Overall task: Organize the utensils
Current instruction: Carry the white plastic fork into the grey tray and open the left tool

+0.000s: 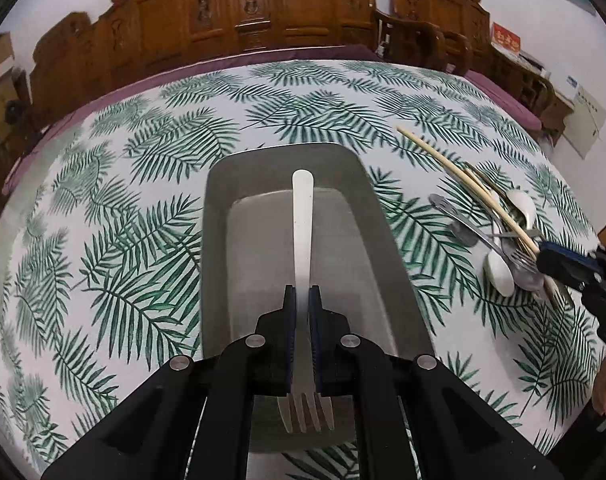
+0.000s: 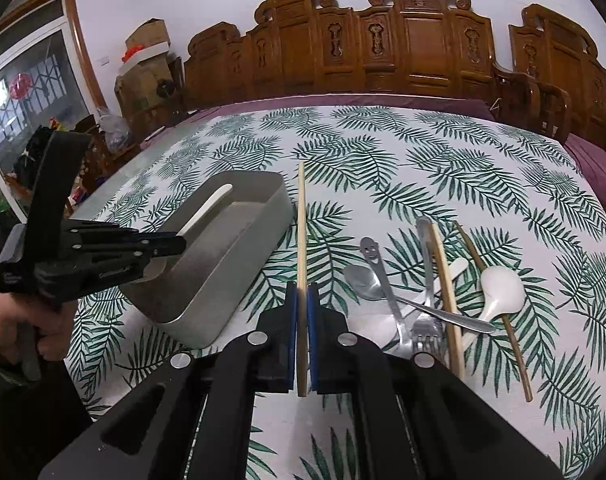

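Left gripper [image 1: 302, 300] is clenched on a white-handled fork [image 1: 303, 232], held mid-shaft with tines back toward the camera and handle out over the open grey tray [image 1: 219, 208], so my read is it's lined up to drop in lengthwise. Right gripper [image 2: 302, 300] is clamped on one light chopstick [image 2: 301, 232], lifted just beside the tray's right wall, presumably queued next. Remaining spoons, fork and chopsticks [image 2: 435, 288] lie heaped on the tablecloth [image 2: 383, 152] toward its right edge, away from the tray.

Matt grey metal tray [image 1: 219, 216], shiny steel fork [image 1: 303, 240] (wooden chopstick [image 2: 301, 240]).
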{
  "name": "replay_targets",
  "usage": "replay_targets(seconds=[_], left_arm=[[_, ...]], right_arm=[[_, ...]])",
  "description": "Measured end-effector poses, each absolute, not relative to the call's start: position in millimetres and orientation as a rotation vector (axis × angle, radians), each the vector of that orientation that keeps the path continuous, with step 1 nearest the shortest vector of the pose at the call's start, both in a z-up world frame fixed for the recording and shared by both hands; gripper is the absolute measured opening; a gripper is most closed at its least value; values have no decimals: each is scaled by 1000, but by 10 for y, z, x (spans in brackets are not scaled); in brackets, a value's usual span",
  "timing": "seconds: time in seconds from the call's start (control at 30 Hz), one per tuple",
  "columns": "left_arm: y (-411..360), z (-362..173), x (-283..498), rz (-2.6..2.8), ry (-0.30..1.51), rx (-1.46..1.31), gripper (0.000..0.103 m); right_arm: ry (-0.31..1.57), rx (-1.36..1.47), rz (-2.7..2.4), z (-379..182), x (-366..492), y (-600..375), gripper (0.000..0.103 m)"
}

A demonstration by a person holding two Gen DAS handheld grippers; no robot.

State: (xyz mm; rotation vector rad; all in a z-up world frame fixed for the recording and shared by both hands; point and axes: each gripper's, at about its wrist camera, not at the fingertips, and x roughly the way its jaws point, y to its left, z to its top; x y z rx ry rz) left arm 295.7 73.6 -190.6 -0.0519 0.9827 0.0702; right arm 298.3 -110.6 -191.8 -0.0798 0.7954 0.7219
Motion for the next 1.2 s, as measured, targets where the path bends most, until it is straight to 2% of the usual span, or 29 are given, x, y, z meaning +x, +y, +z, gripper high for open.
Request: replay_targets(seconds=[0.27, 0.6, 1.2], left_arm=[[949, -1929, 2955, 74, 945, -91, 6], [1120, -1665, 2785, 56, 859, -118, 6], [1353, -1428, 2621, 53, 784, -142, 7]], right_arm=[[781, -84, 749, -1873, 2900, -904, 6], [781, -67, 780, -1781, 2785, -595, 6], [956, -16, 688, -1993, 3026, 111, 6]])
